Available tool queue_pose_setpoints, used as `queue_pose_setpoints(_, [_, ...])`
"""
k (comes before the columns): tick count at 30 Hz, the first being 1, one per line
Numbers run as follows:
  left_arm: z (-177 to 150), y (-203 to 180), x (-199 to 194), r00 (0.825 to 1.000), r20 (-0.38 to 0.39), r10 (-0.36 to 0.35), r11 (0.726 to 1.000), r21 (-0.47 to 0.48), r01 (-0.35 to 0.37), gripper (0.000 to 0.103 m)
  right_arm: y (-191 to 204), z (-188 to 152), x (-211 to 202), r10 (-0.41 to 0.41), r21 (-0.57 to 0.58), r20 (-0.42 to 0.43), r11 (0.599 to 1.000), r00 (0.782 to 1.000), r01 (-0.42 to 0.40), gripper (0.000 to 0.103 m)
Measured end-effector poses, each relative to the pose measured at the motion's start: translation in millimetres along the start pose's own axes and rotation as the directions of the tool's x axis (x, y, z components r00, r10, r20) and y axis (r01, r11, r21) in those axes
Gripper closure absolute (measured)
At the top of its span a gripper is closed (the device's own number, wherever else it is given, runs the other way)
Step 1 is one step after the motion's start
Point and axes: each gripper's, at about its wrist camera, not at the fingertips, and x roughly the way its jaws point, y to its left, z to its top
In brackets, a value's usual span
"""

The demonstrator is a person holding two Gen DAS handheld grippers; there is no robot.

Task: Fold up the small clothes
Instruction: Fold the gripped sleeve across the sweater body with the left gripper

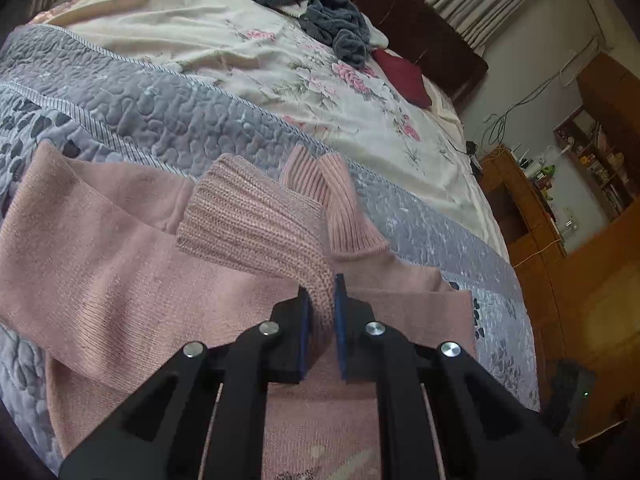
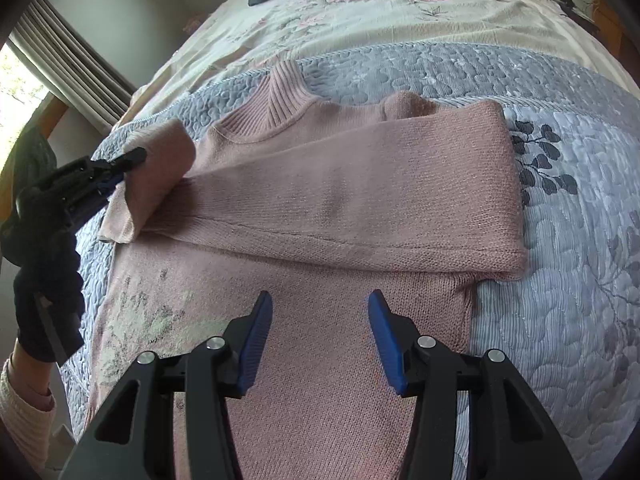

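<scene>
A small pink knit sweater lies flat on the grey quilt, its ribbed collar pointing up the bed. One sleeve is folded across the chest. My left gripper is shut on the other sleeve's ribbed cuff, lifting it above the sweater body; it also shows in the right wrist view as the left gripper at the sweater's left edge. My right gripper hovers open over the sweater's lower body with nothing between its blue pads.
The grey quilt covers the near bed; beyond it lies a floral sheet with a heap of dark grey clothes and a maroon garment. Wooden shelves stand to the right of the bed. A person's dark-gloved hand holds the left gripper.
</scene>
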Motion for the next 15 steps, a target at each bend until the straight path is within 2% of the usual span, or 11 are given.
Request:
queue_pose_setpoints(5, [-24,13,36,0.996,-0.083,0.03,0.999,-0.029,-0.032,0.093,0,4,7,0.002,0.001,-0.013,1.0,1.0,-0.002,0.053])
queue_pose_setpoints(9, [-41,23,47,0.991,-0.134,0.023,0.998,-0.048,-0.03,0.09,3,9,12,0.005,0.003,-0.024,1.0,1.0,-0.005,0.053])
queue_pose_setpoints(13, [-47,30,16,0.989,-0.148,-0.019,1.0,0.002,0.019,0.084,14,20,14,0.006,-0.014,-0.036,1.0,0.999,-0.006,0.053])
queue_pose_setpoints(15, [-44,40,-13,0.994,-0.11,0.001,0.999,0.049,0.004,0.084,22,30,16,0.038,-0.005,-0.041,0.999,0.998,-0.038,0.053])
